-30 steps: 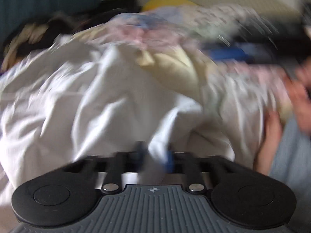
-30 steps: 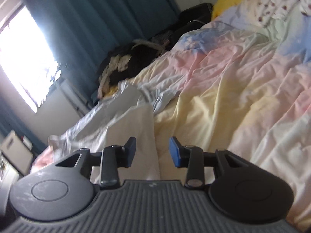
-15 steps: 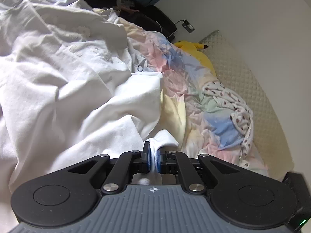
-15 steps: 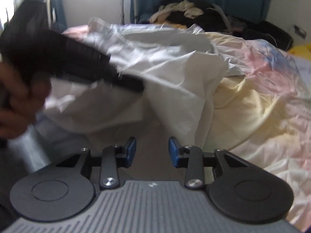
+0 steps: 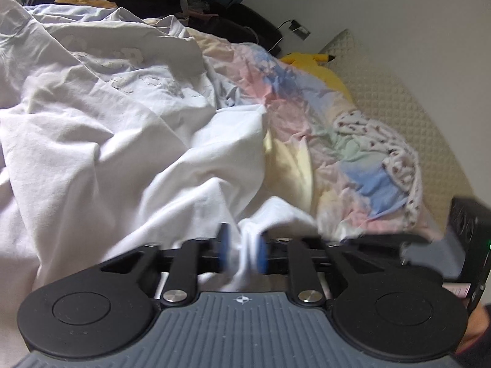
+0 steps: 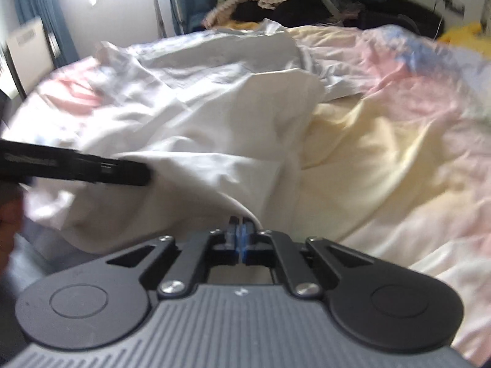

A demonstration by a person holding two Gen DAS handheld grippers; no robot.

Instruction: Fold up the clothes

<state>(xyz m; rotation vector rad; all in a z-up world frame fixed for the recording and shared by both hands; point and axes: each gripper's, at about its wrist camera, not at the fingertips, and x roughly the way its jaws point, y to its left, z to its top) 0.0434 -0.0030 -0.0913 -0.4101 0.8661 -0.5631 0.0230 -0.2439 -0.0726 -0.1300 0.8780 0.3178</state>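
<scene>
A crumpled white garment (image 5: 129, 159) lies spread over the bed. In the left wrist view my left gripper (image 5: 242, 248) has a fold of this white cloth between its blue pads; the jaws are opening and the pads look blurred and apart from the fold. The right wrist view shows my right gripper (image 6: 239, 233) low at the garment's (image 6: 196, 128) near hem, its jaws shut on that edge. The left gripper's black body (image 6: 76, 168) reaches in from the left there, over the cloth. The right gripper's body (image 5: 468, 230) shows at the right edge of the left wrist view.
Under the garment lies a pastel duvet (image 6: 383, 116) in pink, yellow and blue. A spotted cloth (image 5: 396, 150) and a yellow plush toy (image 5: 316, 64) lie near the quilted headboard. Dark clothes (image 6: 276, 3) are heaped beyond the bed, by blue curtains and a window.
The left jaws, shut on the white fold half a second ago, have parted. The right gripper has come down to the garment's hem and its jaws have closed there.
</scene>
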